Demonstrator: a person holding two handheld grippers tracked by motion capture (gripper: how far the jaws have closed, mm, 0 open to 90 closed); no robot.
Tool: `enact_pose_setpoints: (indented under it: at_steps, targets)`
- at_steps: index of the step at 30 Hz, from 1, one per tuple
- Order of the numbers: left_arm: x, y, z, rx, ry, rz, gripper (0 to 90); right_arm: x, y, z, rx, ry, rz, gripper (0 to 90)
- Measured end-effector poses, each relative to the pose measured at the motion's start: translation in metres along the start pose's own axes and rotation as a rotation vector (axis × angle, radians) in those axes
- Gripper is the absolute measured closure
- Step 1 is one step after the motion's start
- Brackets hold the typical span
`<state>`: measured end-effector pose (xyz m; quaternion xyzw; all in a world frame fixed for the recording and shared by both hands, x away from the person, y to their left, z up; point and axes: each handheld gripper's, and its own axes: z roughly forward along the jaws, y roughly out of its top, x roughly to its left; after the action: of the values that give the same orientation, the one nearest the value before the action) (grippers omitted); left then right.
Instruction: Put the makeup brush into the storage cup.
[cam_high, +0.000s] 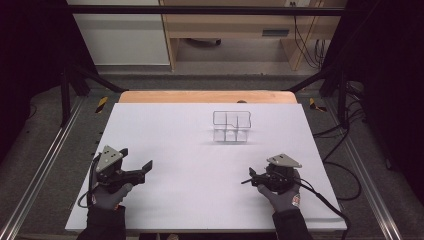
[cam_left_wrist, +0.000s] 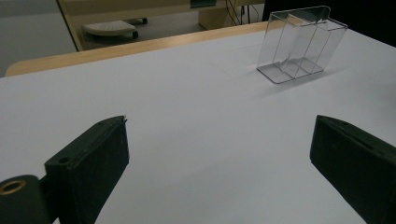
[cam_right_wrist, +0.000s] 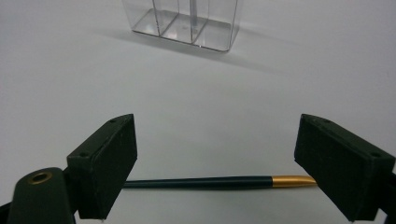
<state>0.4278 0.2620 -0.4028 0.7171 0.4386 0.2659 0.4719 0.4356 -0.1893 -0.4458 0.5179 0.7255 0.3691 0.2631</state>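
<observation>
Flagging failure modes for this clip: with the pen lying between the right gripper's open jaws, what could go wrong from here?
1. The thin dark pen with a gold tip lies crosswise, flat on the white table; the right gripper may roll or pinch it askew.
2. The clear plastic three-compartment holder looks light, and its slots narrow; a misaligned insertion might tip it.

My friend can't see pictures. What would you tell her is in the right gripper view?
A thin dark pen with a gold end lies flat on the white table, between the right gripper's two wide-open black jaws. Farther back stands a clear plastic holder with compartments, apart from the pen.
</observation>
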Motion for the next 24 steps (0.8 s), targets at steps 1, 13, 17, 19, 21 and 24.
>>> enact_pose_setpoints:
  at_steps: [1,13,17,19,21,24]
  targets:
    - [0.0,0.0,0.0,0.0,0.0,0.0,4.0,0.0,0.0,0.001,0.0,-0.004,-0.003,14.3]
    - [0.0,-0.001,0.001,0.007,0.002,0.003,4.1,-0.015,-0.011,0.007,0.025,0.012,0.083,16.9]
    - [-0.001,-0.001,0.002,0.007,0.002,0.005,4.1,-0.012,-0.015,0.013,0.058,-0.011,0.088,15.8]
    - [-0.001,-0.001,0.002,0.008,0.002,0.006,4.1,-0.012,-0.017,0.016,0.071,-0.027,0.091,15.7]
    - [0.0,-0.001,0.002,0.01,0.001,0.005,4.2,-0.012,-0.019,0.018,0.085,-0.053,0.095,15.0]
    - [0.0,-0.002,0.002,0.013,0.002,0.007,4.2,-0.01,-0.021,0.021,0.097,-0.072,0.092,14.8]
